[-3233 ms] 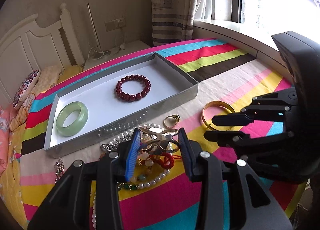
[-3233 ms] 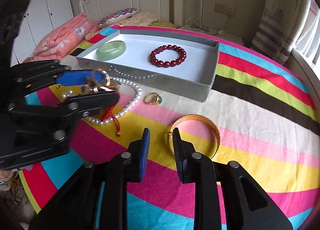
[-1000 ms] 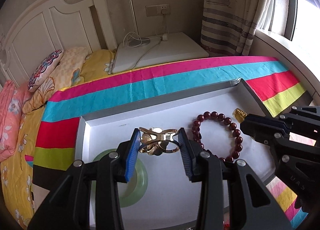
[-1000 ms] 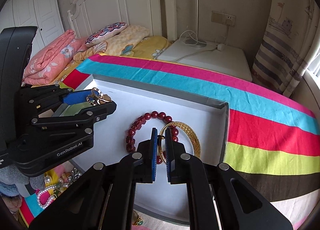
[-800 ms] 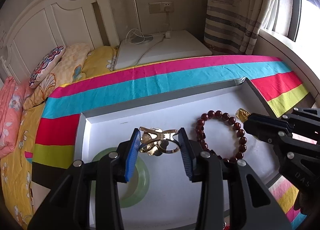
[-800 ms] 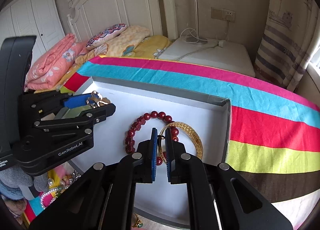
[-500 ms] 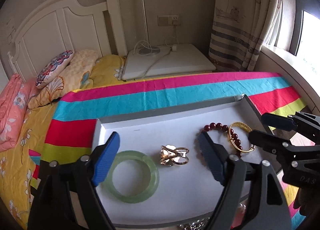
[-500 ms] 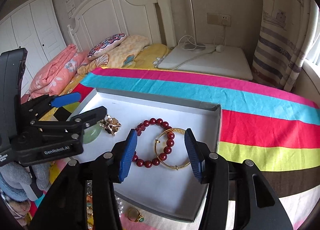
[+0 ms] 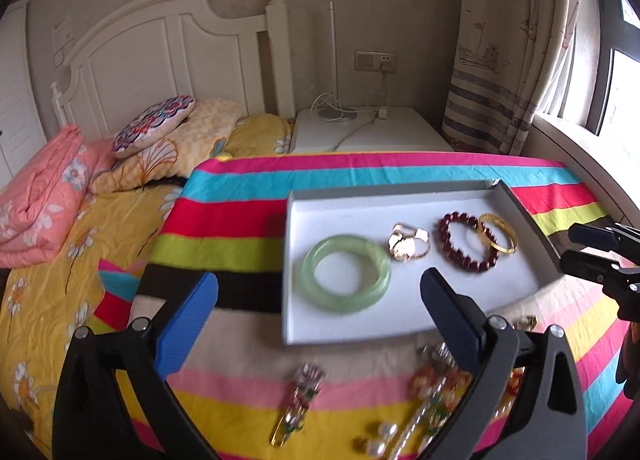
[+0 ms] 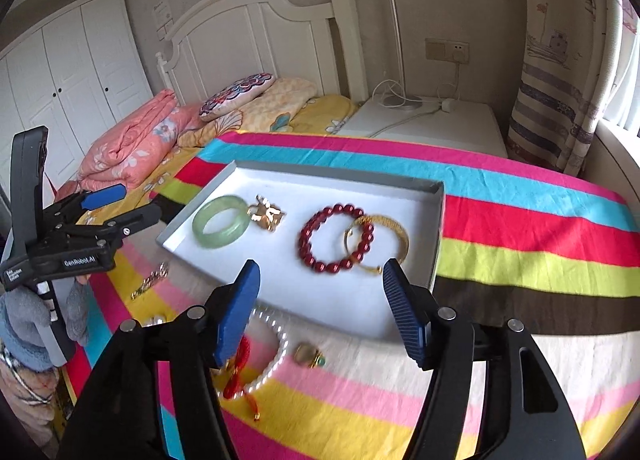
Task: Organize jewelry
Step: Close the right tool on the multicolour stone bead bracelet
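A grey box lid with a white floor (image 9: 516, 203) (image 10: 438, 227) lies on the striped cloth. In it lie a green jade bangle (image 9: 346, 273) (image 10: 220, 221), a gold ornament (image 9: 408, 247) (image 10: 267, 216), a dark red bead bracelet (image 9: 466, 242) (image 10: 335, 238) and a gold bangle (image 9: 498, 233) (image 10: 394, 238) overlapping the beads. My left gripper (image 9: 320, 316) (image 10: 120, 203) is open and empty, back from the lid's near left. My right gripper (image 10: 320, 300) (image 9: 580, 246) is open and empty in front of the lid.
Loose jewelry lies on the cloth in front of the lid: a pearl string (image 10: 276, 352), a red cord (image 10: 238, 372), a gold ring with a green stone (image 10: 310, 356), a brooch (image 9: 298, 400) and beads (image 9: 432, 400). Pillows (image 10: 236, 95), headboard and nightstand (image 10: 424, 123) stand behind.
Both grippers opened and drew back from the lid. The gold ornament and the gold bangle, held earlier, now lie in the lid.
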Demonstrator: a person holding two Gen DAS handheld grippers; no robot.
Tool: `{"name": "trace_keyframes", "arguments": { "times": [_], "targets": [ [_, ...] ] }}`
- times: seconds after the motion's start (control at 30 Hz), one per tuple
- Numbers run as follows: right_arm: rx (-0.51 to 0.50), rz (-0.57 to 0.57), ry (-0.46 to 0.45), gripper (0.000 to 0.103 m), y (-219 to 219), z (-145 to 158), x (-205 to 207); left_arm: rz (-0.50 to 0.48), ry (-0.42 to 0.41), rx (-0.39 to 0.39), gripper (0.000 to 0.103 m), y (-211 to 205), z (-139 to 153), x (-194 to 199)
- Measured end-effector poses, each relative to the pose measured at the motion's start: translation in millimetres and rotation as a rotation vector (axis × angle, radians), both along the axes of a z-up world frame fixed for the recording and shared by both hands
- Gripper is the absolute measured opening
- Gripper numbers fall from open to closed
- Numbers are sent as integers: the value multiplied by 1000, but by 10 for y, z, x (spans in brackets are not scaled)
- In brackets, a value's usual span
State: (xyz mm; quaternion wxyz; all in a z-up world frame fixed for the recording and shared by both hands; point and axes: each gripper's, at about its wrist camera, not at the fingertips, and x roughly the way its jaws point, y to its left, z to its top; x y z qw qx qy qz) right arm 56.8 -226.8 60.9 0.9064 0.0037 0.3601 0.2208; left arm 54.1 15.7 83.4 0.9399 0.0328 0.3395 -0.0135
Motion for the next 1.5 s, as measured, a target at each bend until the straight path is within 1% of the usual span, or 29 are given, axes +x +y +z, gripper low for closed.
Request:
{"name": "trace_keyframes", "arguments": {
  "times": [0.03,0.1,0.17,0.27,0.33,0.43,0.5,0.57,0.6,0.63,0.67,0.7,0.73,0.8,0.83,0.87,0.97,1.07,1.2,1.27,1.37,1.43,1.5],
  "targets": [
    [-6,0,-4,67,6,-14,-52,10,-1,-1,100,53,-24,-114],
    [-6,-4,-7,67,8,-43,-179,20,-2,-5,100,129,-79,-285],
    [21,-12,0,68,-17,-83,-305,25,0,-18,100,193,-163,-511],
    [69,-18,6,72,-50,-183,-526,29,11,-40,100,267,-316,-785],
    [81,-24,15,73,-45,-281,-653,31,27,-58,100,316,-413,-920],
    [61,-22,50,73,14,-414,-768,21,43,-90,100,396,-502,-1072],
    [20,-20,23,73,89,-399,-844,15,39,-91,100,414,-535,-1134],
    [9,4,13,72,187,-362,-860,12,47,-100,100,442,-582,-1164],
    [-6,11,2,64,239,-349,-872,12,44,-122,100,472,-587,-1173],
    [-36,15,-18,58,308,-336,-881,13,38,-134,100,495,-585,-1181],
    [-63,21,-30,47,374,-334,-885,7,35,-144,100,512,-576,-1174],
    [-96,33,-38,40,459,-334,-882,0,33,-152,100,516,-574,-1170],
    [-124,41,-42,35,523,-337,-861,-10,36,-164,100,520,-582,-1170],
    [-179,63,-43,32,656,-350,-817,-10,49,-182,100,526,-586,-1132],
    [-200,75,-41,32,724,-359,-790,-4,54,-192,100,547,-593,-1119],
    [-211,80,-40,31,757,-366,-765,-4,57,-209,100,575,-597,-1111],
    [-244,94,-28,25,864,-400,-677,-2,60,-246,100,623,-611,-1098],
    [-277,108,-1,23,934,-455,-570,-6,59,-264,100,649,-615,-1095],
    [-285,131,50,22,982,-536,-459,-14,61,-274,100,651,-625,-1092],
    [-265,150,59,22,989,-548,-430,-13,62,-280,100,643,-628,-1094],
    [-287,188,75,18,1074,-596,-443,-13,64,-287,100,650,-632,-1090],
    [-281,202,76,12,1096,-608,-487,-11,65,-289,100,650,-634,-1088],
    [-276,195,58,11,1074,-589,-559,-9,64,-291,100,650,-635,-1091]
  ]
}}
